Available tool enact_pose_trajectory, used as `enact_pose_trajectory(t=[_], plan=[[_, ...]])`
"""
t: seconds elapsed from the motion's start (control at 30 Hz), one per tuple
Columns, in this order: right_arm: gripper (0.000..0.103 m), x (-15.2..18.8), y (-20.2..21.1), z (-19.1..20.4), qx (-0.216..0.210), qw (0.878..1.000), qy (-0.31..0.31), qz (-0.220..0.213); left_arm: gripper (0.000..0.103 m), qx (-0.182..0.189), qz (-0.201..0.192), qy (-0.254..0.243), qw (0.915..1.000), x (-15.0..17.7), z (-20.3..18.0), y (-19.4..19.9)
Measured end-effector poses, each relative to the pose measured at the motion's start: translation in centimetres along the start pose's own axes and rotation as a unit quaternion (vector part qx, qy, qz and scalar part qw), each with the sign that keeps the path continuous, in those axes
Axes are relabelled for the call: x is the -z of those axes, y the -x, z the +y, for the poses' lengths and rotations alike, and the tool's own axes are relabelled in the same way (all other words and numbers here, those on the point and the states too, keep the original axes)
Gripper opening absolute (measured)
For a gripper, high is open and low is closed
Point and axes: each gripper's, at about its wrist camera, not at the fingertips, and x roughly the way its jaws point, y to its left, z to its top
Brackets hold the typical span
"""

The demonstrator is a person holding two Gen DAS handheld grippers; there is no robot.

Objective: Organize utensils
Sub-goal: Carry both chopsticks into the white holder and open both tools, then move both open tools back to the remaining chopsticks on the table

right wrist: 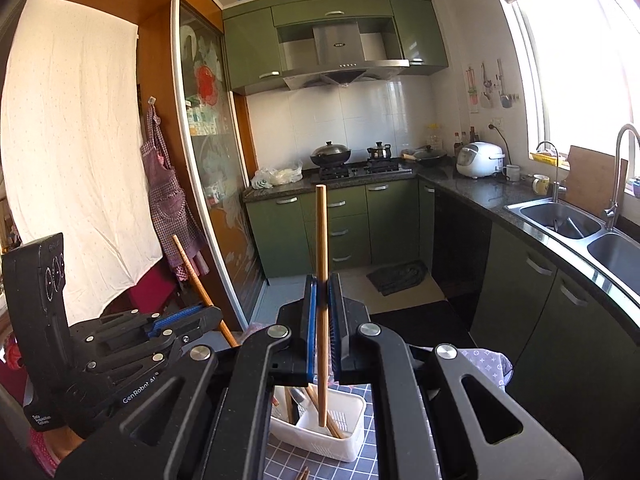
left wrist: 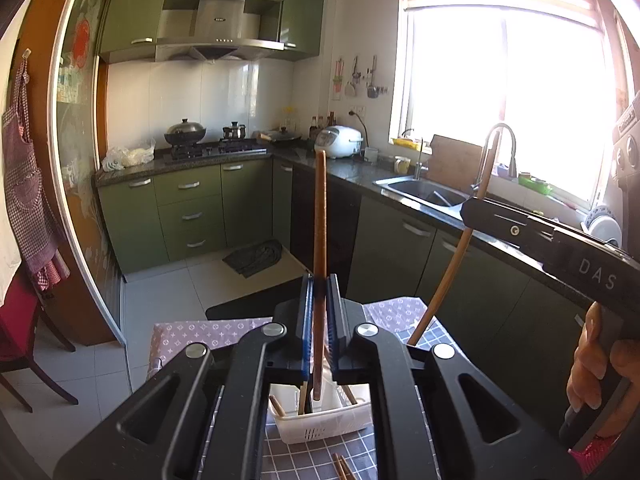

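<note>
**Both tongs gripping one chopstick each above the basket**

The left tongs [left wrist: 319, 292] are closed on a dark reddish-brown chopstick [left wrist: 320, 216], held near upright. The right tongs [right wrist: 325, 292] are closed on a lighter wooden chopstick [right wrist: 321, 240], also near upright. Below both stands a white slotted basket [right wrist: 352, 436] on a grey checked tablecloth [left wrist: 320, 456], holding more chopsticks [right wrist: 320, 408]. Beyond are green cabinets [left wrist: 188, 216] and a sink [left wrist: 424, 192].

Open air lies ahead of both grippers — tiled floor [left wrist: 160, 304] and nothing near at their height. Below, the white basket [left wrist: 324, 420] on the worktop [left wrist: 316, 460] bristles with upright chopsticks [right wrist: 332, 420], crowding its opening. The right gripper [right wrist: 322, 320] and left gripper [left wrist: 319, 312] sit near one another — little room between.
</note>
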Motion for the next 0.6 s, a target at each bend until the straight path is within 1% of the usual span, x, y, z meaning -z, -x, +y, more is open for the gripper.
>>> enact_pose_trajectory(t=[0.17, 0.27, 0.33, 0.37, 0.4, 0.47, 0.57, 0.6], plan=[[0.007, 3.5, -4.1, -1.0, 0.01, 0.999, -0.008, 0.044, 0.007, -0.003, 0.04, -0.003, 0.9992, 2.3, -0.1, -2.9], [0.007, 5.6, -5.9, -1.3, 0.014, 0.998, -0.01, 0.066, 0.007, -0.01, 0.049, -0.009, 0.9987, 3.5, 0.0, -3.6], [0.007, 6.3, -6.7, -1.5, 0.013, 0.997, -0.01, 0.077, 0.007, -0.009, 0.055, -0.01, 0.9984, 4.0, 0.0, -3.9], [0.007, 6.6, -6.9, -1.5, 0.012, 0.997, -0.011, 0.079, 0.008, -0.01, 0.058, -0.009, 0.9982, 4.3, 0.1, -4.1], [0.009, 6.8, -6.9, -1.5, 0.011, 0.997, -0.011, 0.081, 0.013, -0.01, 0.059, -0.009, 0.9982, 4.5, 0.1, -4.0], [0.01, 6.9, -6.5, -1.4, 0.01, 0.997, -0.009, 0.079, 0.018, -0.009, 0.059, -0.006, 0.9982, 4.6, 0.3, -3.8], [0.01, 7.2, -4.1, -0.9, 0.003, 0.998, -0.007, 0.061, 0.019, -0.006, 0.054, -0.003, 0.9985, 4.6, 0.3, -2.5], [0.014, 7.2, -3.0, -0.7, 0.001, 0.999, -0.006, 0.053, 0.019, -0.003, 0.051, -0.003, 0.9987, 4.5, 0.3, -1.8]])
